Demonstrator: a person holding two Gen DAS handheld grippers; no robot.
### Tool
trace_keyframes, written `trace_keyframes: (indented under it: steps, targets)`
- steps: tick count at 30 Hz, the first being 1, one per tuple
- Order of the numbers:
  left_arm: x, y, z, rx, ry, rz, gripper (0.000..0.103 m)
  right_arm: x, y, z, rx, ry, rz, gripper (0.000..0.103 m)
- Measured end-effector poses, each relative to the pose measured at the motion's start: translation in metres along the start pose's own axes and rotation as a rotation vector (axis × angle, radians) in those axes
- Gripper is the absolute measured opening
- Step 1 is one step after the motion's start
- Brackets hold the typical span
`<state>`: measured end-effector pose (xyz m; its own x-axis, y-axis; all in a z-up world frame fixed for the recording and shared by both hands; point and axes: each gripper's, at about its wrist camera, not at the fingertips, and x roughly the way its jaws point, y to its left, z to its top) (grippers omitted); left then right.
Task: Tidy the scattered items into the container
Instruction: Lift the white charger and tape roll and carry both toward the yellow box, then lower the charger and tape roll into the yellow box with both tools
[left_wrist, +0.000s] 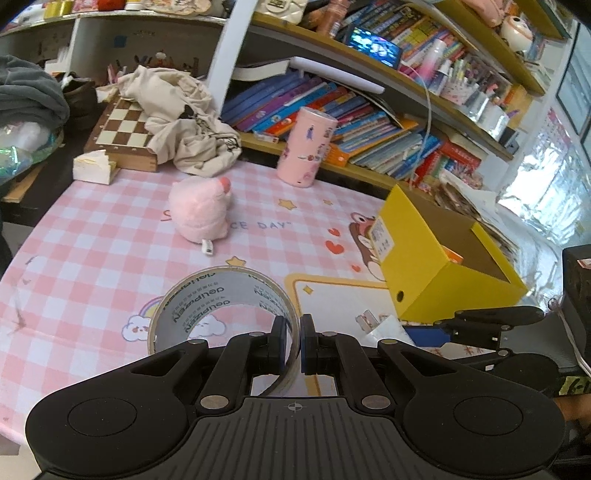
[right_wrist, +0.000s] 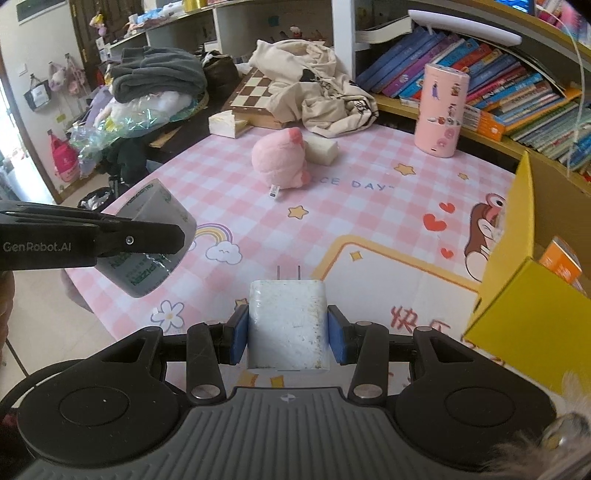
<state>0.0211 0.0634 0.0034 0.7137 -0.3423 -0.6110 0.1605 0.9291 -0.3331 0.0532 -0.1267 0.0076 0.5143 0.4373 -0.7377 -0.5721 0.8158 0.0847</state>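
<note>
Left gripper (left_wrist: 293, 341) nearly closed, pinching the wall of the tape roll (left_wrist: 221, 306), one finger inside the ring and one outside. Roll held above the checked mat (left_wrist: 92, 236), off its surface as seen from the right wrist.

Right gripper (right_wrist: 287, 334) half closed on the white charger (right_wrist: 287, 325), blue pads (right_wrist: 240, 332) pressing both sides, two prongs pointing forward. Held above the mat, just left of the yellow box (right_wrist: 517, 332).

On the mat farther back: pink plush (right_wrist: 282, 158) lying near the middle, pink can (right_wrist: 441, 110) upright by the books (right_wrist: 498, 88). Inside the box, an orange pack (right_wrist: 563, 264).
</note>
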Motion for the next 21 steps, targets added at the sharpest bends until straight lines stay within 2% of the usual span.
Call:
trace_keyframes:
  steps: [21]
  targets:
    - [0.004,-0.024,-0.005,0.064,0.026,-0.089,0.006,-0.026,-0.009,-0.024,0.070,-0.016,-0.078,0.041]
